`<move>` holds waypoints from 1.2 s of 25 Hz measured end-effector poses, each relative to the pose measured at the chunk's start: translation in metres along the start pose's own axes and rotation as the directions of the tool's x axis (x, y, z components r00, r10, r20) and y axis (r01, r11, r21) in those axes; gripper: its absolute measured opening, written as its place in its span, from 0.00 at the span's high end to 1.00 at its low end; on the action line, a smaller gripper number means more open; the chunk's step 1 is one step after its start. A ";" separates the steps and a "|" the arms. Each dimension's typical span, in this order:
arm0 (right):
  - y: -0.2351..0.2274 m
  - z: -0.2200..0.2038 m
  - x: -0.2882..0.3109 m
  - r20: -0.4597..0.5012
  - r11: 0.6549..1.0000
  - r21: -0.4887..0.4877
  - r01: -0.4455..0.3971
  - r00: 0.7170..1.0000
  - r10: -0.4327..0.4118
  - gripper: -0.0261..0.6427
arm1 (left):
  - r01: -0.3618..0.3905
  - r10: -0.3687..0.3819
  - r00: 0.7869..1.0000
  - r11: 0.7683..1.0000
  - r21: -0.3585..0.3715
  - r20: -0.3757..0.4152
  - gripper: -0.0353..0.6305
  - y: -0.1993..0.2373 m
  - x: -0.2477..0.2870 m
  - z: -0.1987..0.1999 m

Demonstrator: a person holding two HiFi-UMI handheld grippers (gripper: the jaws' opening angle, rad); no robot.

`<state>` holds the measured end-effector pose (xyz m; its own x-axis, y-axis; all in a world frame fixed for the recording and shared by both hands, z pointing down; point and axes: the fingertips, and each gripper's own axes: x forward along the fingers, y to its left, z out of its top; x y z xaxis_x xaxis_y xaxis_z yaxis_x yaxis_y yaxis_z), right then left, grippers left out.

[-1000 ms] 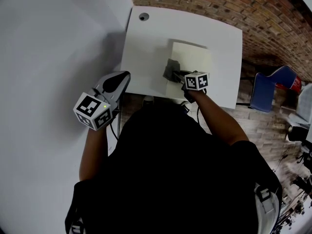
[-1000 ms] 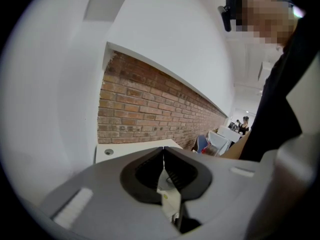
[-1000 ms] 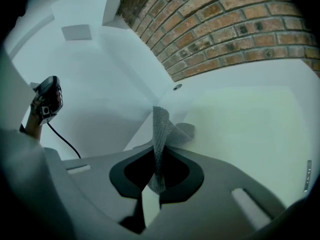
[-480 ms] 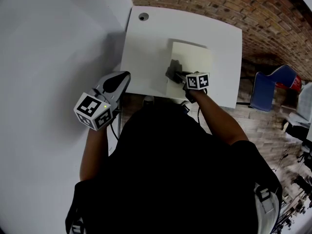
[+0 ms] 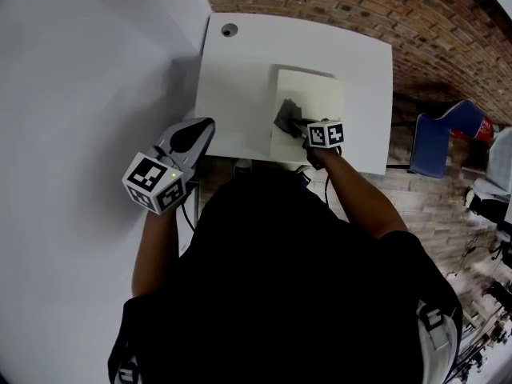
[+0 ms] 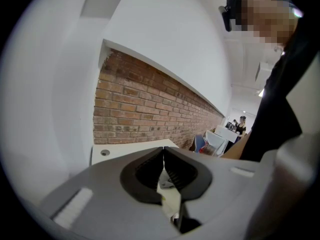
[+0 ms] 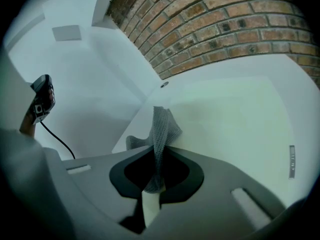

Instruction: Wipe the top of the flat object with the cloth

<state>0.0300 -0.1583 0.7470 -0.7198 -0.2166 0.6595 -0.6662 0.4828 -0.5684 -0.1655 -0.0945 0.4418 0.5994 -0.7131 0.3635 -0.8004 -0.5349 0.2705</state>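
Observation:
A pale flat slab (image 5: 316, 102) lies on the white table (image 5: 240, 70). My right gripper (image 5: 298, 123) is shut on a grey cloth (image 5: 286, 115) that rests on the slab's near-left part. In the right gripper view the grey cloth (image 7: 161, 126) is pinched between the jaws and rises over the pale flat slab (image 7: 230, 119). My left gripper (image 5: 200, 128) hangs off the table's left front corner, held in the air, jaws pressed together with nothing between them. In the left gripper view the left gripper (image 6: 163, 154) shows its pads touching.
A round grommet (image 5: 230, 30) sits at the table's far-left corner. A brick wall (image 5: 360, 6) runs behind the table. A blue chair (image 5: 436, 146) stands to the right on the brick floor. A white wall (image 5: 80, 94) fills the left.
The right gripper has slid the cloth a little further onto the slab, away from me. The left gripper has stayed where it was.

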 end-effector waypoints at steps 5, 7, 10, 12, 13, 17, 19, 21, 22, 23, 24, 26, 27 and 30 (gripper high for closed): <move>-0.009 -0.002 -0.007 0.003 1.000 0.009 0.019 1.000 -0.019 0.94 | 0.011 -0.011 1.000 1.000 0.006 0.001 0.94 -0.001 0.005 0.004; -0.011 -0.002 -0.009 0.006 1.000 0.012 0.025 1.000 -0.025 0.94 | 0.016 -0.016 1.000 1.000 0.008 0.001 0.94 -0.002 0.006 0.006; -0.017 -0.002 -0.011 0.013 0.999 0.017 0.035 0.999 -0.035 0.94 | 0.024 -0.024 1.000 1.000 0.010 0.001 0.94 -0.002 0.009 0.005; -0.021 -0.002 -0.014 0.015 0.999 0.022 0.042 0.999 -0.042 0.94 | 0.029 -0.029 1.000 0.999 0.012 -0.001 0.94 -0.003 0.011 0.005; -0.023 -0.002 -0.016 0.015 0.999 0.025 0.046 0.999 -0.046 0.94 | 0.031 -0.031 1.000 0.999 0.012 -0.002 0.94 -0.004 0.012 0.006; -0.029 -0.002 -0.023 0.020 0.998 0.037 0.057 0.998 -0.058 0.94 | 0.036 -0.035 0.999 0.999 0.014 -0.006 0.94 -0.005 0.015 0.008; -0.033 -0.003 -0.027 0.027 0.997 0.044 0.064 0.998 -0.065 0.94 | 0.040 -0.040 0.999 0.999 0.015 -0.007 0.94 -0.006 0.018 0.008; -0.038 -0.006 -0.031 0.030 0.996 0.051 0.073 0.997 -0.075 0.94 | 0.045 -0.045 0.999 0.999 0.016 -0.008 0.94 -0.008 0.019 0.007; -0.040 -0.008 -0.033 0.031 0.995 0.055 0.079 0.996 -0.081 0.94 | 0.048 -0.048 0.999 0.999 0.015 -0.009 0.94 -0.009 0.019 0.006; -0.043 -0.010 -0.036 0.031 0.995 0.059 0.084 0.996 -0.086 0.94 | 0.050 -0.050 0.999 0.999 0.015 -0.010 0.94 -0.010 0.020 0.006; -0.045 -0.011 -0.038 0.033 0.994 0.063 0.089 0.995 -0.091 0.94 | 0.052 -0.052 0.999 0.999 0.016 -0.011 0.94 -0.010 0.020 0.005; -0.050 -0.012 -0.042 0.039 0.993 0.068 0.096 0.994 -0.099 0.94 | 0.055 -0.055 0.998 0.998 0.019 -0.013 0.94 -0.011 0.021 0.006; -0.052 -0.012 -0.045 0.042 0.992 0.071 0.100 0.994 -0.103 0.94 | 0.056 -0.056 0.998 0.998 0.020 -0.014 0.94 -0.012 0.022 0.006; -0.061 -0.012 -0.055 0.045 0.990 0.083 0.113 0.992 -0.117 0.94 | 0.060 -0.060 0.998 0.998 0.020 -0.020 0.94 -0.017 0.026 0.009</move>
<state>0.1122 -0.1651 0.7513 -0.6446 -0.3098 0.6989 -0.7574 0.3828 -0.5289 -0.1366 -0.1082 0.4382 0.6462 -0.6705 0.3644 -0.7626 -0.5858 0.2744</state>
